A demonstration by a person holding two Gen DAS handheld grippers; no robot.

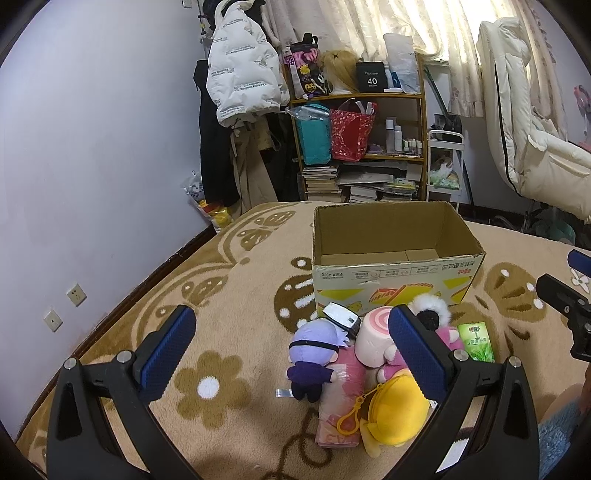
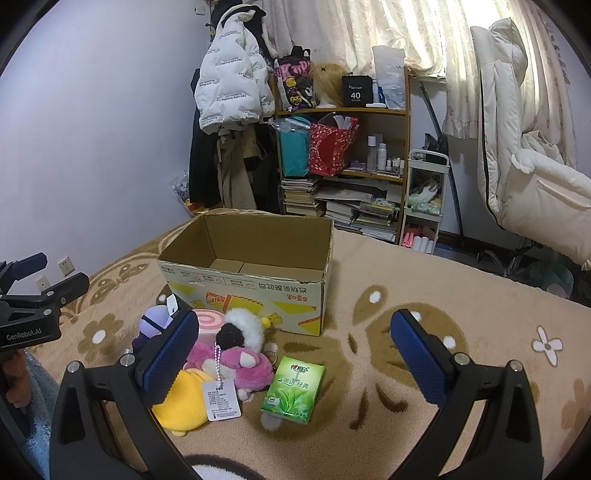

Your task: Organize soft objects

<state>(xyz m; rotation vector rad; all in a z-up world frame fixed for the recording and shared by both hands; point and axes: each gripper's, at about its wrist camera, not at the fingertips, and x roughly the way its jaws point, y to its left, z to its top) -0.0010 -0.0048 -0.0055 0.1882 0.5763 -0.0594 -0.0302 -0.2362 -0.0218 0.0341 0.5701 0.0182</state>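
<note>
Nothing packed yet, I reckon: cardboard box [image 1: 397, 258] sits empty on the blanket [image 1: 236, 295] w/ its long axis running left-right across my views, open top up. Whole pile is still in front of it: purple doll [image 1: 314, 354], pink roll plush [image 1: 376, 336], yellow plush [image 1: 399, 410], pink plush [image 2: 236, 365], plus green tissue pack [image 2: 293, 389]. Left gripper [image 1: 291, 350] and right gripper [image 2: 291, 354] both have jaws spread wide, holding nothing.

Daylight is filtering through pale curtains [image 1: 413, 26] onto a lilac wall [image 1: 92, 129], a cluttered wooden shelf [image 2: 341, 162] and a tan flower-patterned blanket [image 2: 461, 295].
</note>
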